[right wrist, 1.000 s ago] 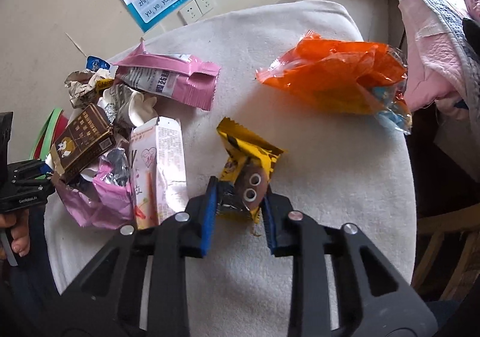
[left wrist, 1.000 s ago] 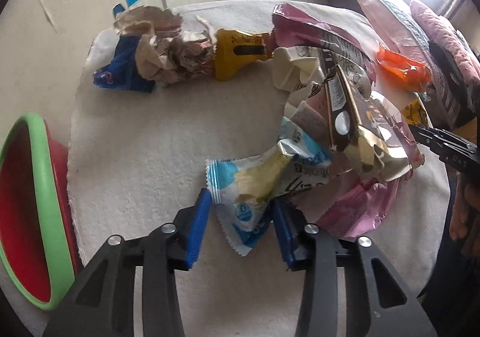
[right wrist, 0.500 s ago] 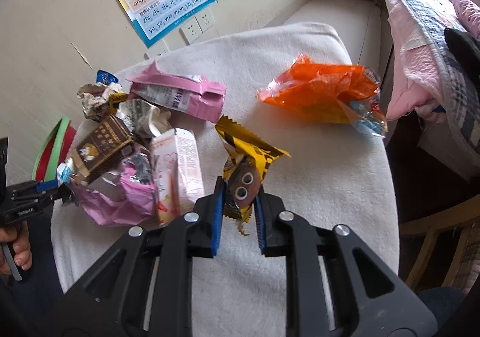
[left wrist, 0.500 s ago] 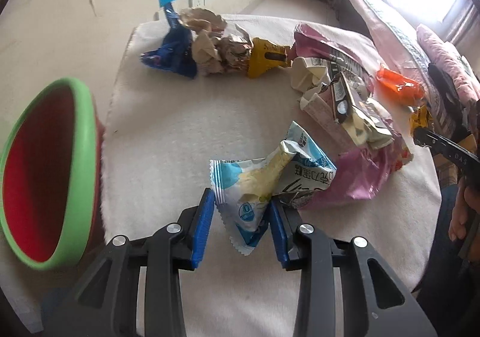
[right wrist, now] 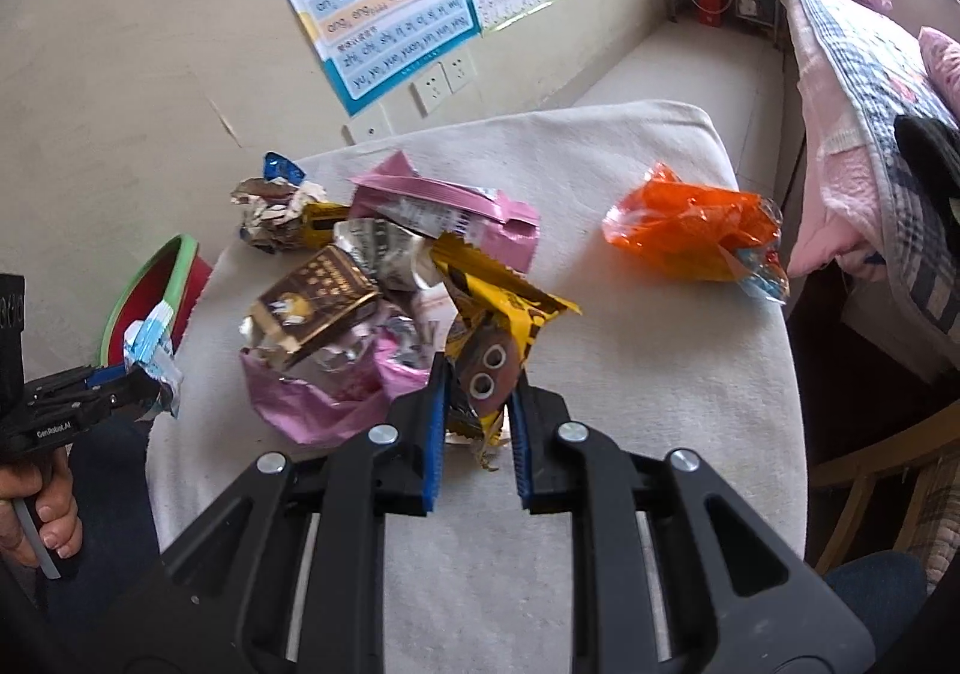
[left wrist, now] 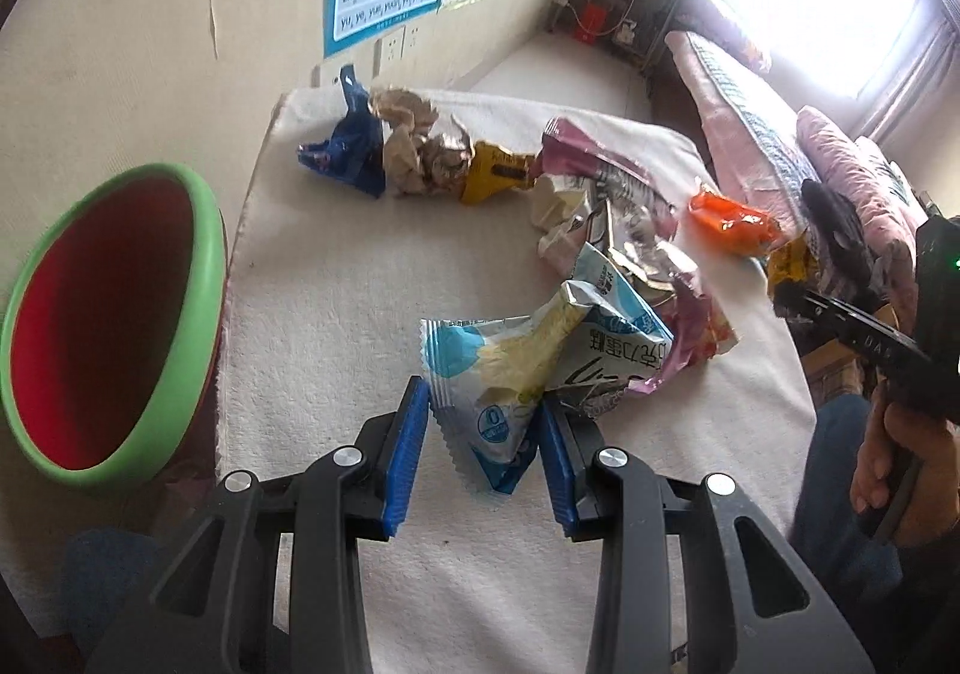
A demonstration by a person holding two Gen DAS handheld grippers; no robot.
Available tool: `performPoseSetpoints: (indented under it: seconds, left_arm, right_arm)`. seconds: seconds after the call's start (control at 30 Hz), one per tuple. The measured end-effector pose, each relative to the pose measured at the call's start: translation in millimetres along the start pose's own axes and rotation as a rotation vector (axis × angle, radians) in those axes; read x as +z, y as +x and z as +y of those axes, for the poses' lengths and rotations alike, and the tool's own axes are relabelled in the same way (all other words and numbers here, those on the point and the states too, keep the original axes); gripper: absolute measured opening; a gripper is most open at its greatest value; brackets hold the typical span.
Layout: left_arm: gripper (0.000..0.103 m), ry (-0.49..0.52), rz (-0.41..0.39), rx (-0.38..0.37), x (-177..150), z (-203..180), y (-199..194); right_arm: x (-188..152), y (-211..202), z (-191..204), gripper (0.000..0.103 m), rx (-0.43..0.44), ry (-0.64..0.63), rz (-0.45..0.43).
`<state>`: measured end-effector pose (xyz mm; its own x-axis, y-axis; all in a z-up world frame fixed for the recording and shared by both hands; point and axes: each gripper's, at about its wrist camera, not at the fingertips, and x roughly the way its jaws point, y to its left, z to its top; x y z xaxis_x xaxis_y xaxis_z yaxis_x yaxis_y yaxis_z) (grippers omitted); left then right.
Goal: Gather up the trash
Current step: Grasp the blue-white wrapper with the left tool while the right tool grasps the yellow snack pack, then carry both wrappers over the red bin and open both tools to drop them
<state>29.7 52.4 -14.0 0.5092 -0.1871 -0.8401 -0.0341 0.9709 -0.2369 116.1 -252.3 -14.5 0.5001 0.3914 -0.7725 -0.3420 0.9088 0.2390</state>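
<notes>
- Our left gripper [left wrist: 483,428] still clamps the blue-white wrapper [left wrist: 510,374], now lifted toward the red bin [left wrist: 198,278].
- Our right gripper [right wrist: 477,410], its jaws just closed, has raised the yellow wrapper [right wrist: 498,326] off the table [right wrist: 660,404].

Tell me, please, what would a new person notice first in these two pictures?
First, both grippers hold trash: the left gripper pinches a blue and white crinkled snack wrapper, and the right gripper grips a yellow and brown foil wrapper with cartoon eyes. Behind them, mixed wrappers lie heaped on the white towel-covered table, and a red bin with a green rim waits at its left edge.
</notes>
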Motion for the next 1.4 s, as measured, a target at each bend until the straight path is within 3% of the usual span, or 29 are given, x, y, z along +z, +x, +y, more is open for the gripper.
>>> performPoseSetpoints:
  seconds: [0.27, 0.6, 1.4]
  left_arm:
    - [0.034, -0.014, -0.053, 0.016, 1.2, 7.6, -15.5]
    - [0.034, -0.064, -0.109, 0.046, 8.9, 26.9, -33.5]
    - [0.034, -0.305, -0.243, 0.198, -0.3, 171.4, -105.1]
  right_arm:
    - [3.8, -7.5, 14.0, 0.019, 0.006, -0.011, 0.0]
    - [21.4, -10.2, 69.5, 0.019, 0.066, -0.118, -0.014]
    - [60.6, 50.1, 285.1, 0.019, 0.307, -0.387, 0.038]
